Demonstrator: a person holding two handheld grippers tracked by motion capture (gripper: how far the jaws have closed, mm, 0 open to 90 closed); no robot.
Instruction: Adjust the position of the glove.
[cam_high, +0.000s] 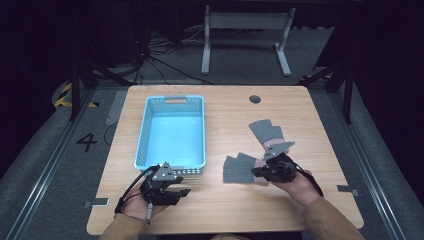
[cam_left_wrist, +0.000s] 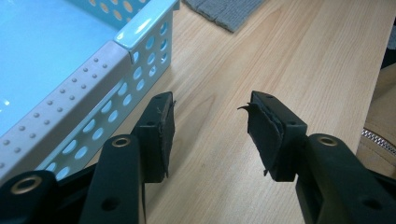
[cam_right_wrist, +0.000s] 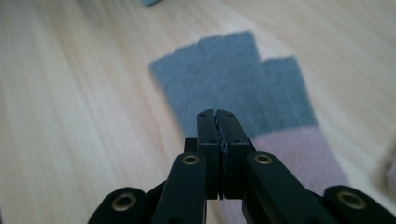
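On the wooden bench (cam_high: 220, 205), the left gripper (cam_left_wrist: 212, 133) rests with jaws apart just beside the blue basket (cam_high: 145, 131); the right gripper (cam_right_wrist: 218, 126), jaws pressed together, hovers over a grey, pink-cuffed glove (cam_right_wrist: 233, 81), another glove (cam_high: 266, 130) lying near

Table (cam_high: 310, 120): pale wood-grain top, smooth, low sheen. Basket (cam_high: 144, 125): light blue plastic, glossy floor catching highlights, side walls perforated with round holes; in the left gripper view its near rim carries a matt grey-white strip with raised dots. Gloves: near glove (cam_high: 239, 169) and far glove (cam_high: 266, 131) both grey knitted cloth, matt, fine ribbed weave, with pale pink cuffs. Left gripper (cam_left_wrist: 211, 135): matt black plastic jaws, brass-coloured metal rivets, dark rubbery pads (cam_left_wrist: 262, 133) rough and frayed at the edges. Right gripper (cam_right_wrist: 218, 122): same black matt finish, same rivets.
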